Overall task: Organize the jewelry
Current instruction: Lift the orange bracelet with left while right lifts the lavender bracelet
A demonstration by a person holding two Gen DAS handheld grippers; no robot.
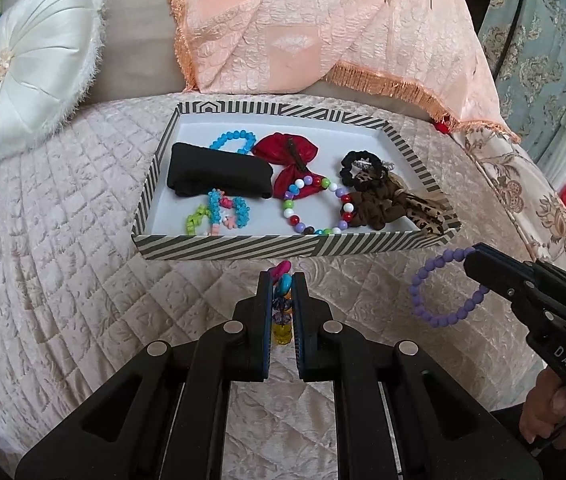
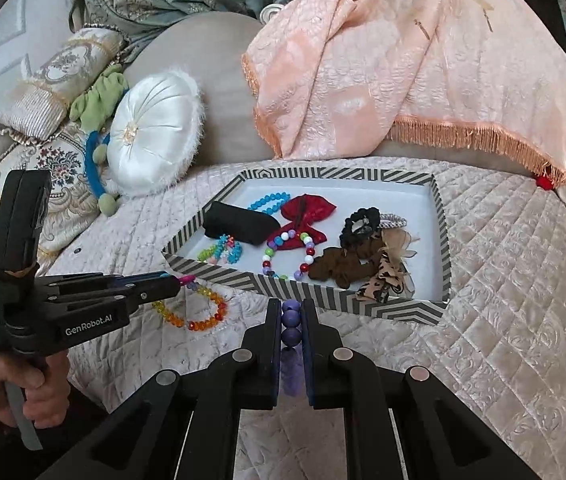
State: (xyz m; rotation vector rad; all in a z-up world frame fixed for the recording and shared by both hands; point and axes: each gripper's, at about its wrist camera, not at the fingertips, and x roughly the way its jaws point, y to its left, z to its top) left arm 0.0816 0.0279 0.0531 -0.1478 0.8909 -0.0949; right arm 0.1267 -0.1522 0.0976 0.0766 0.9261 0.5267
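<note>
A striped tray [image 1: 283, 245] [image 2: 363, 304] lies on the quilted bed and holds a black pouch [image 1: 219, 174], a red bow [image 1: 287, 152], a blue bead bracelet [image 1: 231, 138], a large multicoloured bead bracelet [image 1: 315, 208] and dark scrunchies [image 1: 379, 200]. My left gripper [image 1: 282, 280] [image 2: 177, 282] is shut on a rainbow bead bracelet [image 2: 193, 312] just in front of the tray's near wall. My right gripper [image 2: 291, 312] [image 1: 473, 254] is shut on a purple bead bracelet [image 1: 443, 292], held above the quilt at the tray's near right corner.
A white round cushion [image 1: 31, 80] lies at the back left. A peach fringed blanket [image 1: 323, 28] hangs behind the tray. Patterned pillows [image 2: 43, 152] are piled at the far left. Quilted bedspread [image 1: 63, 240] surrounds the tray.
</note>
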